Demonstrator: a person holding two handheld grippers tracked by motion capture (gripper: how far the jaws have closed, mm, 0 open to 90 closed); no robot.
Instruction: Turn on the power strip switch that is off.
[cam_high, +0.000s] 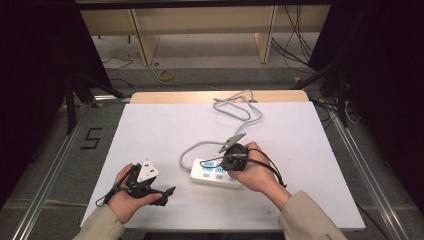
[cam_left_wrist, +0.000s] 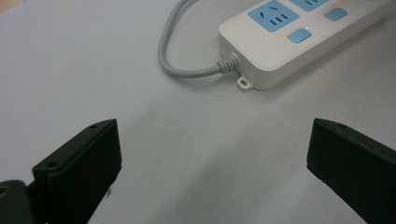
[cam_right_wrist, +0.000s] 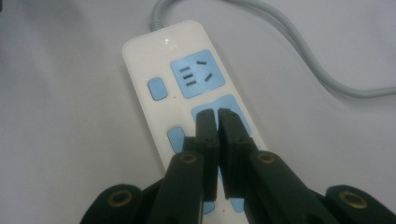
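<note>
Nearly-together right gripper (cam_right_wrist: 217, 114) jaws hover over power strip (cam_right_wrist: 154, 56); left gripper (cam_left_wrist: 210, 154) gapes above bare table (cam_left_wrist: 70, 70).

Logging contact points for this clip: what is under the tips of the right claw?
The right claw, nearly shut with nothing between its tips, hangs over the second blue socket of the white power strip. Its slots are covered, so whether the tips touch it can't be told.

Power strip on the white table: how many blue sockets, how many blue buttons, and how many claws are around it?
Power strip: 1
Blue sockets in the right claw's view: 2
Blue buttons in that view: 2
Claws: 2, left claw open, right claw shut
Total: 7
</note>
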